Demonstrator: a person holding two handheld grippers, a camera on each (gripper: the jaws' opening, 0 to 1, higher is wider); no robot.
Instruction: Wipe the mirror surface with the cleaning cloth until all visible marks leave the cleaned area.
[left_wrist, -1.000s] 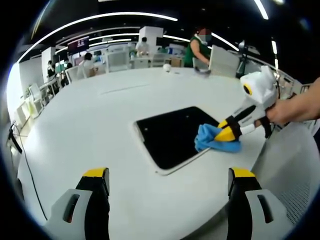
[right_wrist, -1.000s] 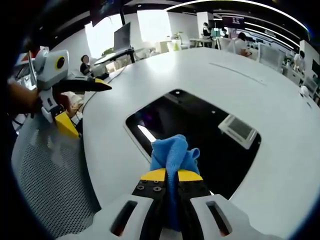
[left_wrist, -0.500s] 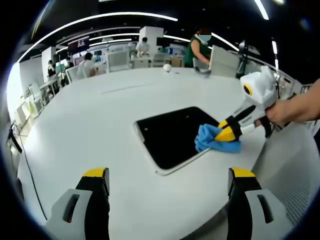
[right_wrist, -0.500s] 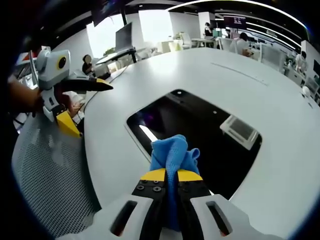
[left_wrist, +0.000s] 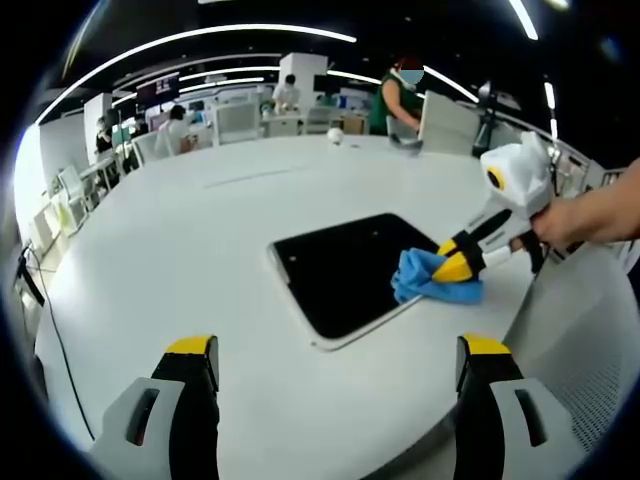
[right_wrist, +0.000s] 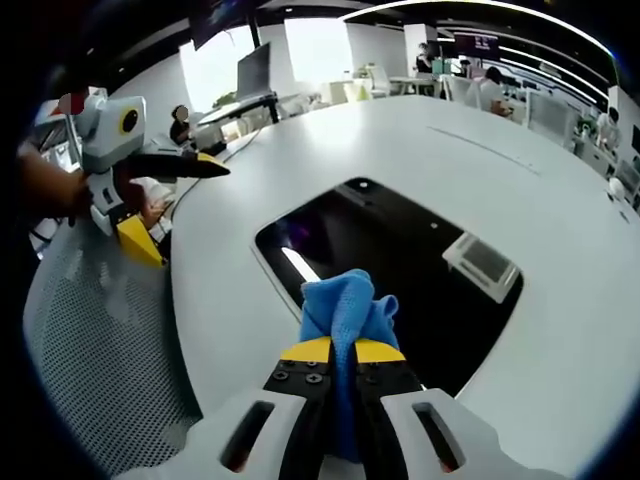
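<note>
A dark rectangular mirror (left_wrist: 345, 268) lies flat on the round white table (left_wrist: 180, 250). In the right gripper view the mirror (right_wrist: 400, 250) reflects ceiling lights. A blue cleaning cloth (left_wrist: 422, 278) rests on the mirror's edge, and my right gripper (left_wrist: 455, 264), held by a hand, is shut on it. The cloth (right_wrist: 345, 305) bunches just ahead of my right gripper (right_wrist: 335, 350), whose jaws are pressed together. My left gripper (left_wrist: 338, 348) stands open above the near table edge, short of the mirror, with nothing between its jaws. From the other side my left gripper (right_wrist: 180, 205) hovers open off the table's rim.
A grey mesh surface (right_wrist: 100, 340) lies beyond the table's edge. A small white object (left_wrist: 335, 135) sits at the far side of the table. People, desks and monitors (left_wrist: 285, 100) fill the background. A cable (left_wrist: 55, 330) hangs at the left edge.
Nothing has visibly moved on the table. The right gripper view has shifted very slightly; the cloth stays at the same mirror edge.
</note>
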